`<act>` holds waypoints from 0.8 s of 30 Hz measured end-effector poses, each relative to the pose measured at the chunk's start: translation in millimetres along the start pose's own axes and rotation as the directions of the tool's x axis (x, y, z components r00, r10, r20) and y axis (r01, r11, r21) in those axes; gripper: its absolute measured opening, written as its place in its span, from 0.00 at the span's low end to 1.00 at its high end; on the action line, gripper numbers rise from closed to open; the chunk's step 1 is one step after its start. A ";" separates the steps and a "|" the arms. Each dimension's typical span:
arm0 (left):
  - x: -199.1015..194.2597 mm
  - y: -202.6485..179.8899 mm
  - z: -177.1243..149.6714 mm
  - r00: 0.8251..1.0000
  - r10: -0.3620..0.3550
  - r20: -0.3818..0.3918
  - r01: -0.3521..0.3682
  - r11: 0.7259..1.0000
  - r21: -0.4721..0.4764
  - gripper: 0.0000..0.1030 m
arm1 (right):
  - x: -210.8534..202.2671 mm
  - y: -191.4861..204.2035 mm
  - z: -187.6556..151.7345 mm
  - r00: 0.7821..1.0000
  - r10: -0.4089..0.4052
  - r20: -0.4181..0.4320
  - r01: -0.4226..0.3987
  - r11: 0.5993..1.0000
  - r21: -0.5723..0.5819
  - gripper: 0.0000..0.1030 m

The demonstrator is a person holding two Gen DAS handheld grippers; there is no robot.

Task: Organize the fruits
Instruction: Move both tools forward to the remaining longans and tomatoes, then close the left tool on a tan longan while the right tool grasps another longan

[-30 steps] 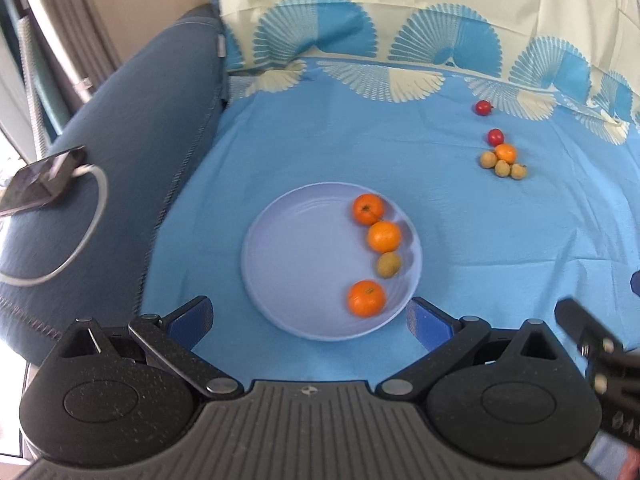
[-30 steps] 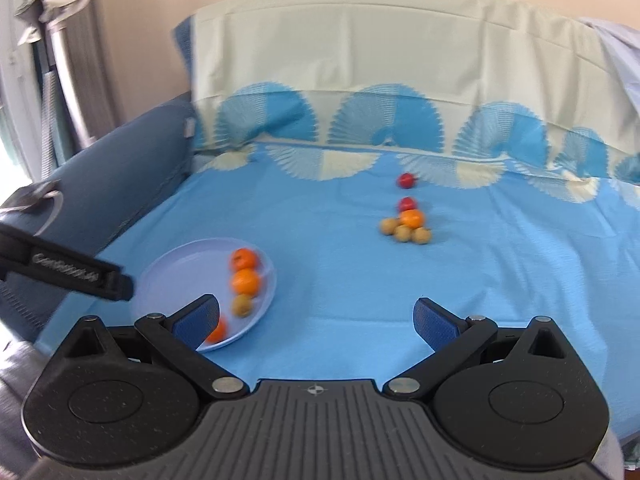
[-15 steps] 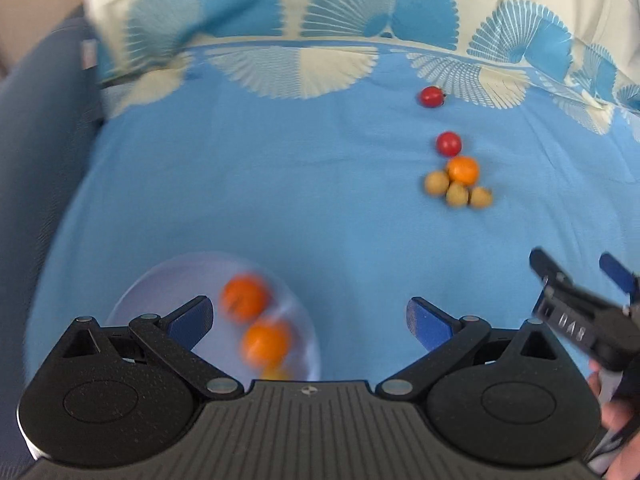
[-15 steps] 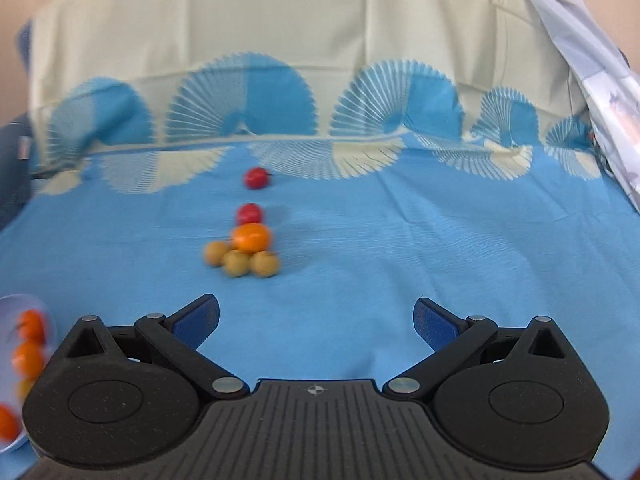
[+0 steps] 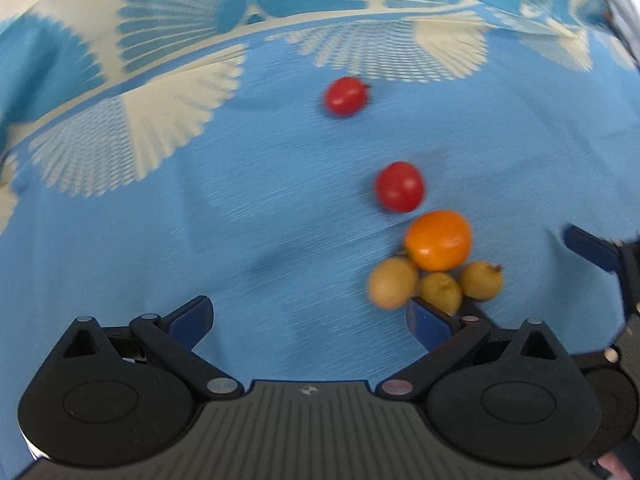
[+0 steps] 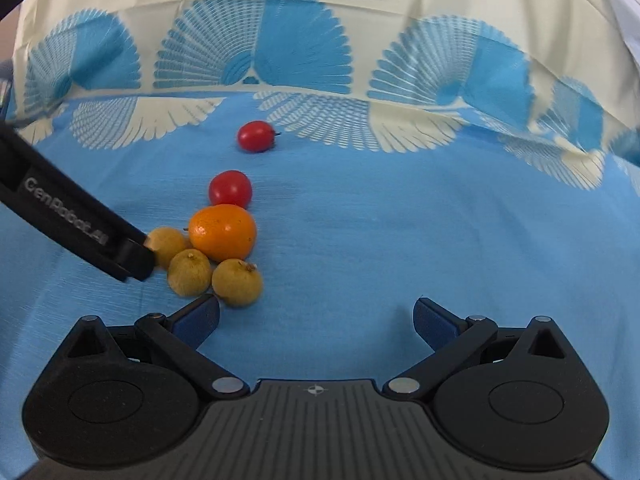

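Both grippers sit low over a blue patterned cloth (image 6: 400, 220) with the fruit cluster just ahead.

Left gripper (image 5: 308, 312): jaws spread wide, nothing between them. Right gripper (image 6: 316, 314): jaws likewise released and empty.

Fruit, right wrist view, left of centre: one orange (image 6: 222, 232) touching three small tan fruits (image 6: 189, 272) packed against its lower side. One red tomato (image 6: 230, 188) sits just above the orange; a second tomato (image 6: 256, 136) lies apart, further up the frame. The left gripper's finger reaches in from the left edge and appears to touch the leftmost tan fruit.

Handling, as judged: all the fruit is light, round and prone to roll on cloth. The tomatoes are thin-skinned and will bruise or split under a hard squeeze. The tan fruits look firmer. Grip each across its widest middle, closing gently. The cluster is tight, so the outermost piece is best taken first.
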State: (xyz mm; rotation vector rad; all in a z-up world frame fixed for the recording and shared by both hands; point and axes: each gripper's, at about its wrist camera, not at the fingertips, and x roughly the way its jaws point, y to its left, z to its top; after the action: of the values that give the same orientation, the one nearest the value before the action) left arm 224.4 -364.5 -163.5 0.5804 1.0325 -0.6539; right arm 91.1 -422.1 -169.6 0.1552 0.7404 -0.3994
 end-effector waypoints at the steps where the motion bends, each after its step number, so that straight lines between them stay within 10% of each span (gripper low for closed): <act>1: 0.1 -3.5 1.3 1.000 0.009 0.019 -0.010 1.000 0.026 0.99 | 1.7 0.1 1.5 1.000 0.002 0.007 -0.002 1.000 -0.002 0.99; 6: 2.3 -4.8 8.1 0.999 -0.019 0.046 0.015 0.997 0.077 0.93 | 2.9 -6.0 2.0 0.999 0.038 0.024 -0.037 0.999 -0.018 0.92; 12: -0.7 -6.2 6.7 0.991 -0.128 0.046 0.126 0.990 0.060 0.26 | -4.8 3.6 2.4 0.986 0.155 0.057 -0.149 0.984 -0.101 0.25; 24: -63.2 7.2 -34.0 0.992 -0.091 0.084 0.097 0.993 -0.073 0.26 | -27.7 -13.9 5.2 0.994 0.090 0.067 -0.092 0.996 0.022 0.24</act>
State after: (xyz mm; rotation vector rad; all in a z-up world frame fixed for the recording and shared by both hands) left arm 187.0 -322.0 -118.7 0.4362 1.0093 -0.7118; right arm 70.3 -427.9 -146.9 0.1974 0.6606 -0.3254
